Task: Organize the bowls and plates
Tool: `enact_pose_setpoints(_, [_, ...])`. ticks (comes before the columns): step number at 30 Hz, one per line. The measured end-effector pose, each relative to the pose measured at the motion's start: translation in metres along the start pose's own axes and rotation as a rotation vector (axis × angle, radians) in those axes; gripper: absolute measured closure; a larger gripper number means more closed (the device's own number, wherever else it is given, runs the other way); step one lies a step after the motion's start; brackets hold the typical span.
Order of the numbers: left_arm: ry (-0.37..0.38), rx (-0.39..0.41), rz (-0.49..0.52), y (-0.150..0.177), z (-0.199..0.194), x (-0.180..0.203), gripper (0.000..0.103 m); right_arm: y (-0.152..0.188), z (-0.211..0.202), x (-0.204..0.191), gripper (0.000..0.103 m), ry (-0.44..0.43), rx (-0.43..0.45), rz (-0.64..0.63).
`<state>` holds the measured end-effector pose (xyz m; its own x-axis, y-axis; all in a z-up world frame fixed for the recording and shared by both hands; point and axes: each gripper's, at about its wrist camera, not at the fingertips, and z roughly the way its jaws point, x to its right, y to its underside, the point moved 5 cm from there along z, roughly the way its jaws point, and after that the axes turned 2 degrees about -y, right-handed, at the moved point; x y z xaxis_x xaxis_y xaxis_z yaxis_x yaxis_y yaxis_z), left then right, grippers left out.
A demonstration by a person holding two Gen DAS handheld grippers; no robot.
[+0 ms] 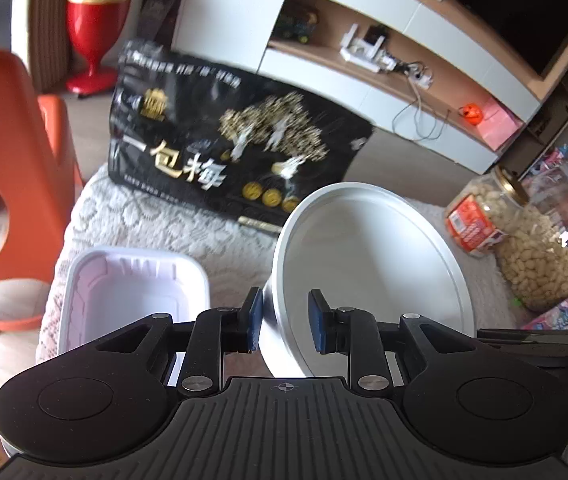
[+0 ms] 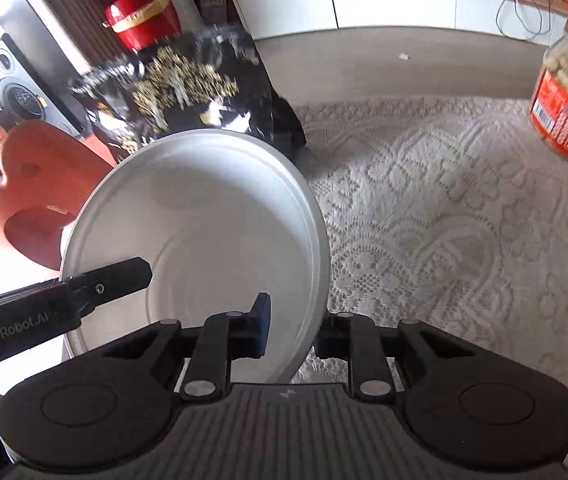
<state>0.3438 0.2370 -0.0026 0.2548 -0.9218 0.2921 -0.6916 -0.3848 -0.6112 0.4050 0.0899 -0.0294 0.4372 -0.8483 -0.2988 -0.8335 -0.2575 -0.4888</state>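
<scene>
Both tongs [image 1: 285,322] [image 2: 291,326] astride tilted bowl [image 1: 367,264] rim

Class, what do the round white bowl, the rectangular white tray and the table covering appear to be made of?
Round white bowl: probably thin plastic or coated paper, smooth with a soft sheen and a rolled rim.
Rectangular white tray: likely moulded plastic, glossy, with pressed ribs.
Table covering: white lace fabric, matt, with an openwork pattern.
</scene>
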Motion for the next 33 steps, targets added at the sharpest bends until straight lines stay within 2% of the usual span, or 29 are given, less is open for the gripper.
enact_pose_setpoints(3, [0.022,0.047,0.091,0.009,-0.045,0.047,0.076,0.013,-0.067,0.011,0.083,-0.013,0.084,-0.044])
enact_pose_setpoints(7, [0.087,0.085,0.228,0.035,-0.090,0.113,0.076,0.041,-0.146,0.036,0.082,0.045,0.193,-0.098])
enact_pose_setpoints(10, [0.144,0.081,0.258,0.061,-0.107,0.149,0.075,0.068,-0.184,0.061,0.082,0.065,0.220,-0.080])
enact_pose_setpoints(13, [0.159,0.035,0.286,0.082,-0.111,0.176,0.075,0.095,-0.206,0.084,0.082,0.087,0.218,-0.058])
enact_pose_setpoints(17, [0.144,-0.052,0.341,0.102,-0.107,0.202,0.075,0.118,-0.218,0.104,0.082,0.106,0.202,-0.048])
enact_pose_setpoints(21, [0.104,-0.171,0.373,0.131,-0.082,0.211,0.075,0.141,-0.191,0.126,0.079,0.092,0.090,-0.014])
enact_pose_setpoints(24, [0.149,-0.268,0.342,0.149,-0.053,0.204,0.075,0.151,-0.172,0.142,0.077,0.128,0.076,-0.014])
enact_pose_setpoints(27, [0.142,-0.230,0.342,0.149,-0.051,0.197,0.074,0.152,-0.174,0.154,0.070,0.146,0.118,0.003])
enact_pose_setpoints(29, [0.123,-0.195,0.362,0.148,-0.056,0.197,0.074,0.150,-0.178,0.158,0.062,0.140,0.133,0.008])
enact_pose_setpoints(33, [0.096,-0.204,0.382,0.148,-0.054,0.195,0.074,0.150,-0.175,0.162,0.061,0.161,0.140,0.013])
